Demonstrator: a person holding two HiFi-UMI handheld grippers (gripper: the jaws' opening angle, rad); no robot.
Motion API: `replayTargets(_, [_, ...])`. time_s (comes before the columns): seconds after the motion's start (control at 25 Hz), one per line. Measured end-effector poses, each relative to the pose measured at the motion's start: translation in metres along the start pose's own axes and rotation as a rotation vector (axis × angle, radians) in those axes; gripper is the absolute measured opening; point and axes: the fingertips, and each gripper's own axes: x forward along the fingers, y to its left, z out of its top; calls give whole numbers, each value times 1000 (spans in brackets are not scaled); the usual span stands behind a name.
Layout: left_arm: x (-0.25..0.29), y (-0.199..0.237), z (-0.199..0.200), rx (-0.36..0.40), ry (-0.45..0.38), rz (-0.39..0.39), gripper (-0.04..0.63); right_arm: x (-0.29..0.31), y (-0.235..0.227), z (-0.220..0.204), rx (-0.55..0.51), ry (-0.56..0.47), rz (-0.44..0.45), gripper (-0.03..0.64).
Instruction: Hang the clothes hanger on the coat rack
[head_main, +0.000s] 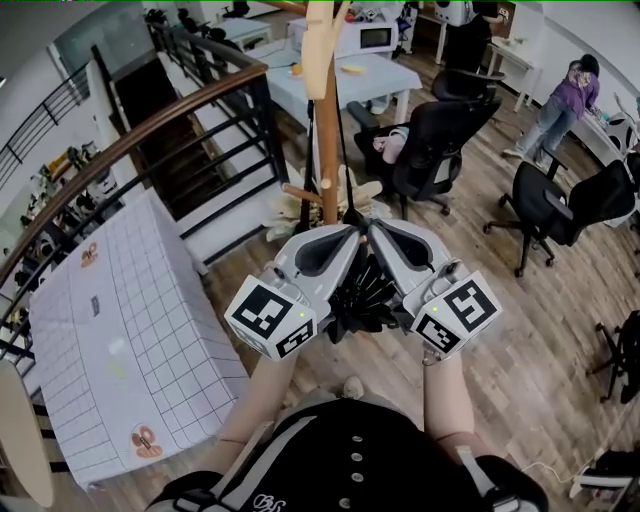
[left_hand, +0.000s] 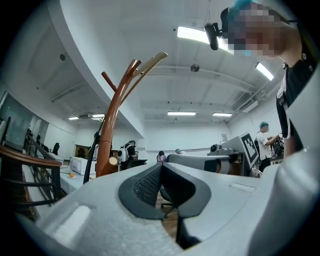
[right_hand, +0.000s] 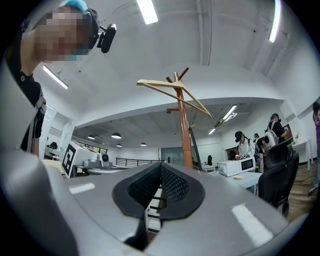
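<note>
Clothes hanger (right_hand: 172, 91), pale wood, sits up at the top of the coat rack (right_hand: 185, 135) among its prongs. No gripper touches it. In the head view the hanger (head_main: 322, 45) shows at the top edge, over the brown rack pole (head_main: 328, 170).

Left gripper (head_main: 345, 232) and right gripper (head_main: 378, 230) are side by side low in front of the pole, tips near each other, well below the hanger. Left gripper (left_hand: 160, 167) has its jaws pressed together with nothing between them. The right gripper (right_hand: 161, 167) is the same, closed and empty.

Around the rack:
- Table with white grid cloth (head_main: 130, 330) at left.
- Curved stair railing (head_main: 150, 120) behind the table.
- Black office chair (head_main: 440, 140) just right of the pole, another chair (head_main: 560, 200) further right.
- White table (head_main: 390, 75) behind the rack with a microwave (head_main: 375, 38) on it.
- Person (head_main: 565, 100) standing at far right.

Wood floor (head_main: 540, 340) is under everything. The near chair crowds the rack's right side.
</note>
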Motion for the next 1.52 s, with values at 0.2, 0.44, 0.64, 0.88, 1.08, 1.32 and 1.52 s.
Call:
replayTargets(0.2, [-1, 2, 2, 40, 6, 17, -8, 1, -2, -10, -5, 28, -15, -2])
replayTargets(0.44, [-1, 5, -2, -1, -9, 1, -8, 4, 1, -11, -1, 30, -22, 0])
replayTargets(0.64, [0, 5, -1, 1, -2, 1, -8, 6, 1, -11, 6, 24, -31, 0])
replayTargets(0.88, [0, 5, 1, -14, -19, -11, -8, 5, 2, -12, -5, 36, -32, -2])
replayTargets(1.08, [-3, 7, 1, -18, -29, -5, -8, 7, 0, -11, -12, 42, -34, -1])
replayTargets(1.32, [-2, 11, -2, -29, -16, 6, -8, 10, 2, -7, -22, 40, -28, -2])
replayTargets(1.52, [-2, 12, -3, -23, -13, 4, -8, 12, 5, -10, -30, 50, -14, -2])
